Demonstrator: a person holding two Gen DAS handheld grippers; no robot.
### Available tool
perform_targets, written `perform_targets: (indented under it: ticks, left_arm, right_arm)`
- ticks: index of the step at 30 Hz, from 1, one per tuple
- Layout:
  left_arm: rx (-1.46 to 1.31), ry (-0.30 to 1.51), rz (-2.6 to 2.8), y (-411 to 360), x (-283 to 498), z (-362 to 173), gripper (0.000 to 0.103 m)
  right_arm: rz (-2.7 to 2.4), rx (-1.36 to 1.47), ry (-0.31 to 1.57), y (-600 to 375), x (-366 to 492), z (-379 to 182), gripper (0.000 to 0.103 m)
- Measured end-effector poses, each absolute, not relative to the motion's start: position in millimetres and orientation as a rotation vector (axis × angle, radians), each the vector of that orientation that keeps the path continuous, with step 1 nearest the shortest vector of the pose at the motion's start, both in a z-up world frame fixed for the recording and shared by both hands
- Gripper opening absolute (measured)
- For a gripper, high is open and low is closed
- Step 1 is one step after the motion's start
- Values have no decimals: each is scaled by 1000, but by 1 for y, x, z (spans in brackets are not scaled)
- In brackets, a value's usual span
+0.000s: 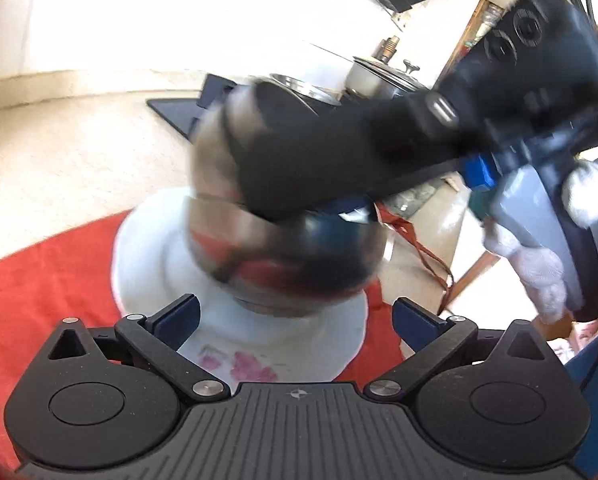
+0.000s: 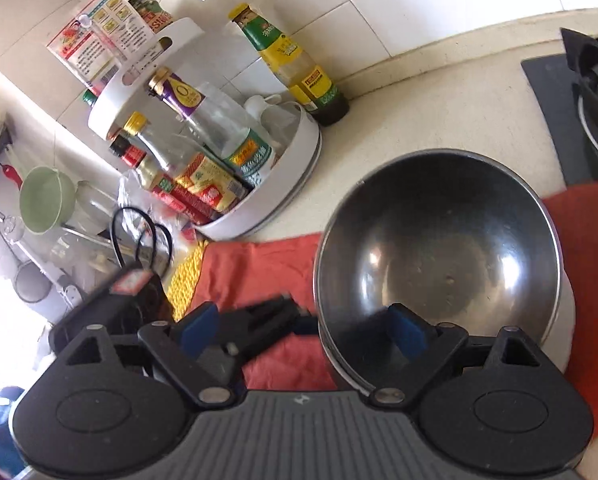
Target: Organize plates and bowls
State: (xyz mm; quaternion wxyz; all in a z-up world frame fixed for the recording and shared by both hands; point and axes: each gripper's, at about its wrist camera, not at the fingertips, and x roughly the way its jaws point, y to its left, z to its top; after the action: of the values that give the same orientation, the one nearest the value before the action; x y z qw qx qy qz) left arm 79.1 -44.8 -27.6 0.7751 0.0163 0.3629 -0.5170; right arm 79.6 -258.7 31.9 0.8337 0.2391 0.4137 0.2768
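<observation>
A steel bowl (image 2: 439,260) rests on a white plate (image 1: 147,256) with a pink flower print, on a red cloth (image 2: 259,268). My right gripper (image 2: 303,330) is open and straddles the bowl's near rim. Its right finger is inside the bowl and its left finger outside, neither pressing. In the left wrist view the bowl (image 1: 299,272) is blurred, and the right gripper's black body (image 1: 339,152) reaches over it from the right, held by a gloved hand (image 1: 539,264). My left gripper (image 1: 297,320) is open low at the plate's near edge, gripping nothing.
A white turntable rack (image 2: 299,168) packed with bottles stands on the counter behind the cloth, with a tall sauce bottle (image 2: 295,68) beside it. A stove (image 2: 591,100) with pots (image 1: 379,76) lies past the bowl. A green bowl (image 2: 47,200) and clutter sit far left.
</observation>
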Motion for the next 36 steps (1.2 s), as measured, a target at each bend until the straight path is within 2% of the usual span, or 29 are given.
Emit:
perform_targets:
  ticks: [5,11,13,15,18,21,24,26,28,29,30,31,32,36]
  left_arm:
    - [43,769,-1113,-45,77,-20,103]
    - [187,782,-1151,-26,72,-10,103]
    - [144,817,-1179,-19,79,0,103]
    - [50,765,-1188,-10,88,20,103]
    - [86,633,-1182,-22,91,43,103]
    - [110,613,-1183,-37,99,46,103]
    - [61,611,-1185,-51,114,49,103]
    - [-16,670,-1187,-53,128,41,103]
    - [-30,723,-1177,-60,133,33,103]
    - [-21,743,-1175,-64,133,28,103]
    - [-8,763,-1170,-67,133,24,103]
    - [7,786,-1167,-68,135,22,102]
    - [29,808,-1158,-71,136,19,101]
    - [94,908,-1152,-83,135,5,89]
  right_arm:
    - [559,347,817,-251,47,28,96]
    - [603,333,784,-253,31,36,95]
    - [610,357,734,-260,25,42,95]
    - [610,422,648,-274,19,50,95]
    - [597,503,543,-299,12,63,95]
    - [461,489,438,-318,8,71,96]
    - [239,519,543,-336,34,51,95]
    - [239,579,655,-341,54,26,84]
    - [263,605,738,-338,67,9,62]
    - [279,604,775,-335,72,4,56]
    - [312,595,802,-331,76,0,43]
    - [325,584,828,-330,78,-3,38]
    - [347,574,850,-330,80,-6,38]
    - [382,486,870,-329,82,4,32]
